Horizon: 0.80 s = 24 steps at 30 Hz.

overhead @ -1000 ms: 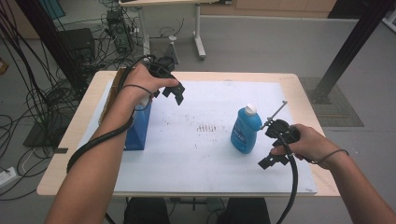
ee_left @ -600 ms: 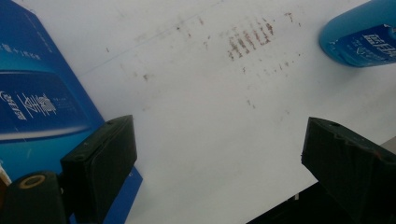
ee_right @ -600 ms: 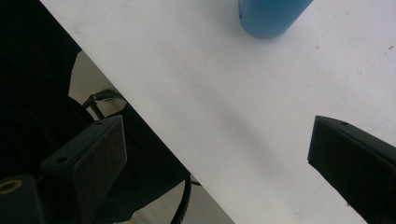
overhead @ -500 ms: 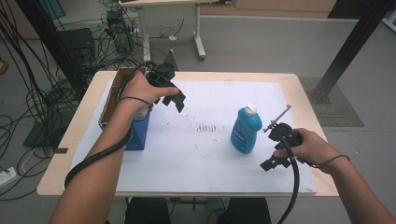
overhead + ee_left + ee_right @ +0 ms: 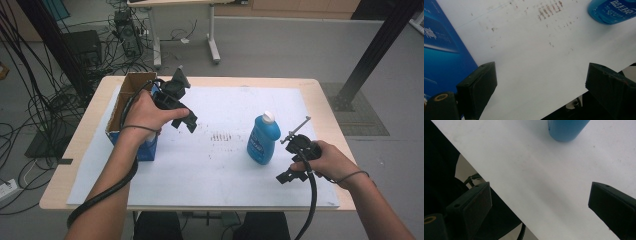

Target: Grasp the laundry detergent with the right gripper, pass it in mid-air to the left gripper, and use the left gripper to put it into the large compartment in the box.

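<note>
A blue bottle (image 5: 263, 140) with a white cap stands upright on the white sheet (image 5: 210, 170), right of the middle. My left gripper (image 5: 186, 119) hangs above the sheet beside the open blue box (image 5: 146, 150), jaws wide apart and empty. In the left gripper view, the gripper (image 5: 544, 82) looks down on bare paper, with the box (image 5: 441, 50) at the left and the bottle (image 5: 611, 11) at the top right. My right gripper (image 5: 287, 176) rests low just right of the bottle, near the front edge. In its own view, the right gripper (image 5: 541, 202) is open and empty, with the bottle's base (image 5: 567, 128) ahead.
A patch of brown marks (image 5: 220, 136) stains the sheet between box and bottle. The sheet covers most of the wooden table (image 5: 325, 95). Cables trail from both grippers over the front edge. Floor cables and another table's legs lie beyond the far edge.
My left hand has carried its gripper a little toward me, along the box's right side. Its jaws stay just as wide. The right hand and the bottle have not moved.
</note>
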{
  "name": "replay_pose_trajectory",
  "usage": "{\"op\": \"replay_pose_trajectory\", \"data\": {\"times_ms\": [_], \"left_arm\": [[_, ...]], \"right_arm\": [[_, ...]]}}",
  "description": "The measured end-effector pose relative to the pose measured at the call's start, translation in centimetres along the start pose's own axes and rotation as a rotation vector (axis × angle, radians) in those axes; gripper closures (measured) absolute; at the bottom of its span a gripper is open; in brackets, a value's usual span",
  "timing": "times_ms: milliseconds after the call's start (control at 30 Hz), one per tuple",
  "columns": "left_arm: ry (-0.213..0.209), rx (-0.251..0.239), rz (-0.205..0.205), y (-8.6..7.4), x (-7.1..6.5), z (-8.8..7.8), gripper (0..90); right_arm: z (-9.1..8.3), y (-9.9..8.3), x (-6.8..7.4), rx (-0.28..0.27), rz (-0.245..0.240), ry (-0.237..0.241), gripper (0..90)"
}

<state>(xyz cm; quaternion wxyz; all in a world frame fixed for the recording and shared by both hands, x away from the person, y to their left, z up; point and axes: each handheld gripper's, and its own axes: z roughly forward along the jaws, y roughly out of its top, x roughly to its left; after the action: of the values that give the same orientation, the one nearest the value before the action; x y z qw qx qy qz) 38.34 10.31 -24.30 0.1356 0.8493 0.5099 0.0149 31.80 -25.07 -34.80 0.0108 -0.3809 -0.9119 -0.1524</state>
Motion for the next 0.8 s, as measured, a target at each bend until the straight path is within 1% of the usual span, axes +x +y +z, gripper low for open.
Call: {"op": "replay_pose_trajectory", "data": {"times_ms": [233,433,467,567,667,700,733,800], "left_arm": [[0.002,-0.014,0.004,-1.3,-0.6,0.6,10.6],[0.003,-0.009,-0.007,-2.6,-0.9,1.3,10.5],[0.003,-0.009,-0.007,-2.6,-0.9,1.3,10.5],[0.003,-0.004,-0.001,-3.2,-1.2,1.7,10.4],[0.002,-0.001,0.01,-3.6,-1.4,1.8,10.4],[0.002,-0.001,0.01,-3.6,-1.4,1.8,10.4],[0.004,-0.001,0.011,-3.8,-1.5,1.8,10.3],[0.002,-0.001,0.013,-4.0,-1.6,2.0,10.0]], "right_arm": [[0.5,-0.3,-0.3,-0.023,0.016,-0.002,4.7],[1.1,-0.4,-0.5,-0.064,0.014,-0.003,5.1],[1.2,-0.4,-0.5,-0.075,0.016,-0.006,5.0],[1.5,-0.5,-0.5,-0.097,0.022,-0.005,4.8],[1.7,-0.6,-0.6,-0.117,0.025,-0.004,4.5],[1.7,-0.6,-0.6,-0.117,0.025,-0.004,4.5],[1.9,-0.7,-0.7,-0.131,0.026,-0.004,4.5],[2.2,-0.8,-0.8,-0.14,0.028,-0.003,4.5]]}}
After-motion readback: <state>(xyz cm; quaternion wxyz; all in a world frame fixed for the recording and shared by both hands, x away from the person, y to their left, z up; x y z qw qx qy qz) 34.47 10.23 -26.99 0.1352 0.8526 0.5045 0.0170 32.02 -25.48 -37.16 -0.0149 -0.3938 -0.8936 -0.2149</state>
